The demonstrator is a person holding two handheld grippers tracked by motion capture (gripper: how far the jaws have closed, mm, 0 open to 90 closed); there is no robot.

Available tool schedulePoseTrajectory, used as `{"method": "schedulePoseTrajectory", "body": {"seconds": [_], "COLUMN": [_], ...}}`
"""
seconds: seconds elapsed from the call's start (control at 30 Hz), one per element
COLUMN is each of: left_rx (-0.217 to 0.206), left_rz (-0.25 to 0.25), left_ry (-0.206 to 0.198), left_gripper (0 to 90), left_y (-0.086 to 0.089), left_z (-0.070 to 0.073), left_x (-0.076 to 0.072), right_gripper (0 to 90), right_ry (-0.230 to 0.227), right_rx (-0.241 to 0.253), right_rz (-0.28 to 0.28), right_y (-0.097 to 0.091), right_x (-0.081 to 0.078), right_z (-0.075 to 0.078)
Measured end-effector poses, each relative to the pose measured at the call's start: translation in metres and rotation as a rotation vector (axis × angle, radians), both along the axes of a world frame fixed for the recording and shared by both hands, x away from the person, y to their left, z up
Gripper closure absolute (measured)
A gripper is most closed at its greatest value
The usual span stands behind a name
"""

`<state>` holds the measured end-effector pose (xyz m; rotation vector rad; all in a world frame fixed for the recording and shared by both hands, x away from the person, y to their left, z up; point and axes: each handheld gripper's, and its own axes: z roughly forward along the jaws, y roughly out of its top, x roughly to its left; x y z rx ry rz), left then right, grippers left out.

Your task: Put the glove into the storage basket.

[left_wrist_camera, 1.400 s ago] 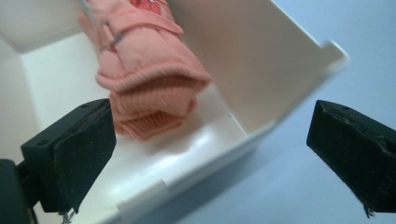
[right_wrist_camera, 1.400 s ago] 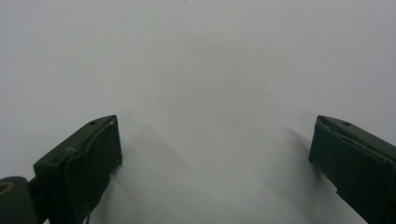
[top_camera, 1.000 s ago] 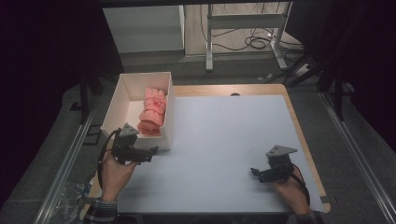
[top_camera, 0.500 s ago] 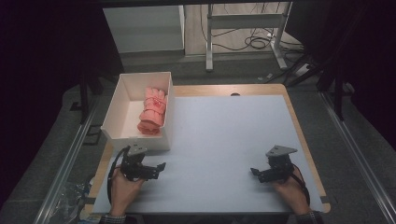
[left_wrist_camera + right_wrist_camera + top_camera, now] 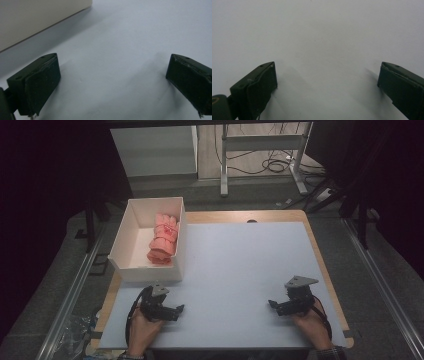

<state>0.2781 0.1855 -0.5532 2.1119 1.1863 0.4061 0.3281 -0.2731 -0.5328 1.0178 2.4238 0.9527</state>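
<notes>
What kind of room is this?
Probably a lab or workshop for recording tasks: a white-topped table under a camera, a metal frame with loose cables behind, and a handheld left gripper.

The table (image 5: 240, 270) carries a smooth, matt pale-grey sheet, with a bare wood edge showing round it. At its far left corner the box (image 5: 127, 270) looks like matt white card, and the pink roll (image 5: 164, 240) inside it looks like soft cloth. Beside the box, the left gripper (image 5: 112, 82) has matt black plastic-looking jaws, scuffed at the edges; the right gripper (image 5: 327, 87) looks the same.
</notes>
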Motion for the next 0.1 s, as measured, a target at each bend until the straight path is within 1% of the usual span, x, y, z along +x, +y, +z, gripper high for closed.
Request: {"method": "schedulePoseTrajectory", "body": {"seconds": [0.1], "left_rx": [0.000], "left_rz": [-0.003], "left_ry": [0.000], "left_gripper": [0.0], "left_y": [0.0005], "left_z": [0.0000], "left_x": [0.0005], "right_gripper": [2.8], "right_ry": [0.001], "right_rx": [0.000], "right_rz": [0.000], "right_y": [-0.0001], "right_x": [0.0001], "right_z": [0.0000]}}
